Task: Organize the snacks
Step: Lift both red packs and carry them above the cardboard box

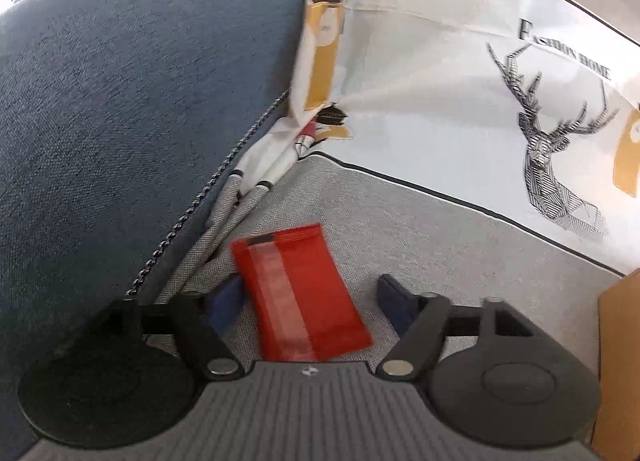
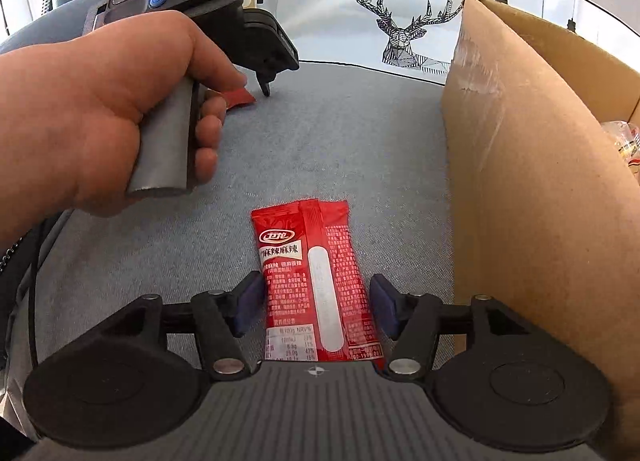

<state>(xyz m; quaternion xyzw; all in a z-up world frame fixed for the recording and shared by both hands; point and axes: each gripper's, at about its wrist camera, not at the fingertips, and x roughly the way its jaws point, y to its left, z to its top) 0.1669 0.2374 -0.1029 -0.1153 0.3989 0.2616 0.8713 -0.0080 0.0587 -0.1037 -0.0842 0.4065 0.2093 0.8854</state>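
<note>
In the left wrist view a red snack packet (image 1: 300, 293) lies on the grey sofa seat (image 1: 460, 245) between the open fingers of my left gripper (image 1: 310, 303). In the right wrist view a second red snack packet (image 2: 320, 285) with white Chinese print lies on the seat between the open fingers of my right gripper (image 2: 316, 303). Neither packet is clamped. The left gripper body (image 2: 224, 9), held by a hand, shows at the upper left of the right wrist view, with its packet (image 2: 240, 97) just visible beneath it.
An open cardboard box (image 2: 540, 165) stands to the right, with wrapped snacks (image 2: 626, 141) inside; its edge (image 1: 620, 361) also shows in the left wrist view. A dark blue sofa cushion (image 1: 140, 101) rises at left. A white deer-print pillow (image 1: 480, 109) lies behind.
</note>
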